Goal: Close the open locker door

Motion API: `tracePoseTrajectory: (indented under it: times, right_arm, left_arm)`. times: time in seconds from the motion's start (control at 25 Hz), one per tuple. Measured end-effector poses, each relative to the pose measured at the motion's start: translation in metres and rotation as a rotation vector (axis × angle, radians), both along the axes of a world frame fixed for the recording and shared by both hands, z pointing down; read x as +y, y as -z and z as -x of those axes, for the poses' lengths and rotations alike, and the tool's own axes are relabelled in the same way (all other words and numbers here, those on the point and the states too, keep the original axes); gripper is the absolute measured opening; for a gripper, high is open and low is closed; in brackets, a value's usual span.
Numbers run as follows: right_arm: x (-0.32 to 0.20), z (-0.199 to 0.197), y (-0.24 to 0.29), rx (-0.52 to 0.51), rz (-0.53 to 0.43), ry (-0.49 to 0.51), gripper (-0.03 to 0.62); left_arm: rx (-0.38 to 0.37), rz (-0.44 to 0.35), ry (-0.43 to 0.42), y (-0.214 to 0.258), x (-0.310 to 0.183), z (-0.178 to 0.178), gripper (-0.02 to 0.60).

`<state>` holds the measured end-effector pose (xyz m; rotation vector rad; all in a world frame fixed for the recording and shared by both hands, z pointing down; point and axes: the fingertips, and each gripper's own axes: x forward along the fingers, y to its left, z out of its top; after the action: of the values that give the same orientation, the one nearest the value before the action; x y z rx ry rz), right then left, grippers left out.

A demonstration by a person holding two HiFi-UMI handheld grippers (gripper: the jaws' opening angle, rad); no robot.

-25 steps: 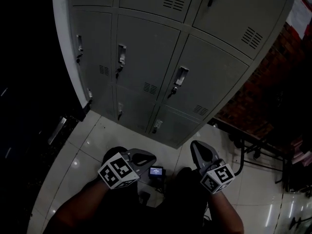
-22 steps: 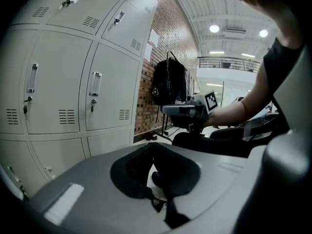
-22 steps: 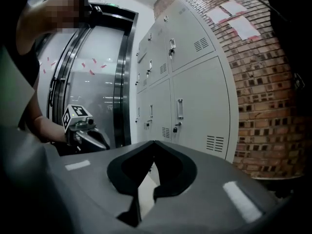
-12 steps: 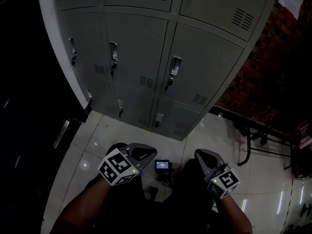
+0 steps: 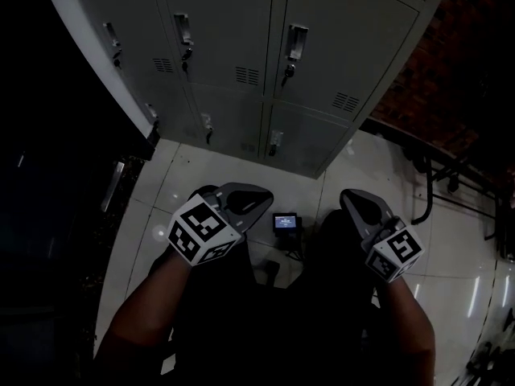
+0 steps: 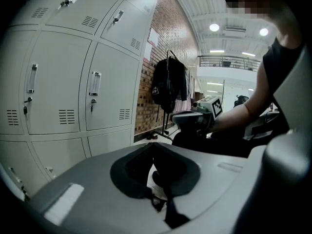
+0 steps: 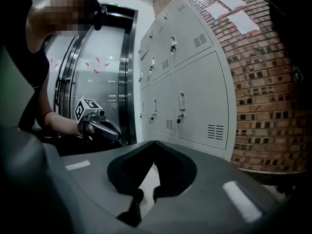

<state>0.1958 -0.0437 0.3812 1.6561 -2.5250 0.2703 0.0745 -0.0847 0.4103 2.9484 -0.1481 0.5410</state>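
The grey locker bank (image 5: 241, 39) stands across the top of the head view, and every door I can see lies flush and closed, each with a handle and a keyhole. The same doors (image 6: 58, 96) (image 7: 195, 101) show in both gripper views, also flush. My left gripper (image 5: 245, 199) hangs low over the tiled floor in front of the lockers, shut and empty, its marker cube (image 5: 203, 230) near my hand. My right gripper (image 5: 358, 203) is level with it to the right, likewise shut on nothing. Both stay well short of the lockers.
A small device with a lit screen (image 5: 284, 222) lies on the glossy floor tiles (image 5: 185, 175) between the grippers. Black metal furniture legs (image 5: 430, 187) and a brick wall (image 5: 451, 71) are at the right. A dark jacket (image 6: 168, 84) hangs on a rack. A dark glass door (image 7: 105, 77) stands left of the lockers.
The head view has tipped downward, so the lockers have slid toward the top of the picture. Both grippers sit slightly lower and to the right, still shut.
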Motion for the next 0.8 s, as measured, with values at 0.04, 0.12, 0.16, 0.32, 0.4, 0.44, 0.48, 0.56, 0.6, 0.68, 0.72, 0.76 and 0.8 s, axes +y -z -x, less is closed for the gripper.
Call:
tracePoseTrajectory:
  times: [0.04, 0.12, 0.16, 0.32, 0.4, 0.44, 0.48, 0.56, 0.6, 0.68, 0.72, 0.76, 0.8]
  right_arm:
    - [0.0001, -0.0011, -0.0019, 0.011, 0.001, 0.002, 0.002]
    - [0.0006, -0.0028, -0.0048, 0.019, 0.009, 0.001, 0.002]
    - [0.0007, -0.0022, -0.0045, 0.016, 0.01, 0.003, 0.002]
    - [0.0009, 0.0027, -0.0004, -0.033, 0.002, 0.016, 0.002]
    - [0.0006, 0.0017, -0.0018, -0.01, 0.005, 0.015, 0.002]
    - [0.0006, 0.001, -0.0031, 0.004, 0.01, 0.014, 0.002]
    - [0.0008, 0.0005, -0.0043, 0.011, 0.014, 0.013, 0.002]
    - [0.0011, 0.0008, -0.0057, 0.013, 0.019, 0.014, 0.002]
    - [0.0009, 0.0022, -0.0053, 0.014, 0.016, 0.017, 0.002]
    - [0.0006, 0.0045, -0.0049, 0.017, 0.013, 0.022, 0.002]
    - [0.0005, 0.0049, -0.0052, 0.019, 0.014, 0.021, 0.002]
    - [0.0004, 0.0046, -0.0057, 0.021, 0.018, 0.019, 0.002]
    - [0.0004, 0.004, -0.0064, 0.024, 0.024, 0.016, 0.002]
  left_arm:
    - [0.0, 0.0, 0.0, -0.0001, 0.0, 0.0, 0.012]
    - [0.0, 0.002, 0.001, -0.0004, 0.0006, 0.0002, 0.012]
    - [-0.001, 0.002, 0.001, -0.0004, 0.0011, 0.0003, 0.012]
    - [-0.009, -0.004, -0.001, -0.0014, 0.0029, 0.0, 0.012]
    - [-0.012, -0.005, -0.001, -0.0019, 0.0029, -0.0007, 0.012]
    - [-0.012, -0.005, -0.001, -0.0018, 0.0028, -0.0008, 0.012]
    - [-0.012, -0.005, -0.001, -0.0017, 0.0027, -0.0008, 0.012]
    - [-0.013, -0.005, 0.0, -0.0018, 0.0026, -0.0006, 0.012]
    - [-0.013, -0.006, 0.0, -0.0021, 0.0026, -0.0005, 0.012]
    - [-0.013, -0.007, 0.001, -0.0029, 0.003, -0.0004, 0.012]
    - [-0.012, -0.007, 0.0, -0.0034, 0.0033, -0.0005, 0.012]
    - [-0.012, -0.007, 0.0, -0.0036, 0.0035, -0.0007, 0.012]
    - [-0.011, -0.007, 0.0, -0.0038, 0.0036, -0.001, 0.012]
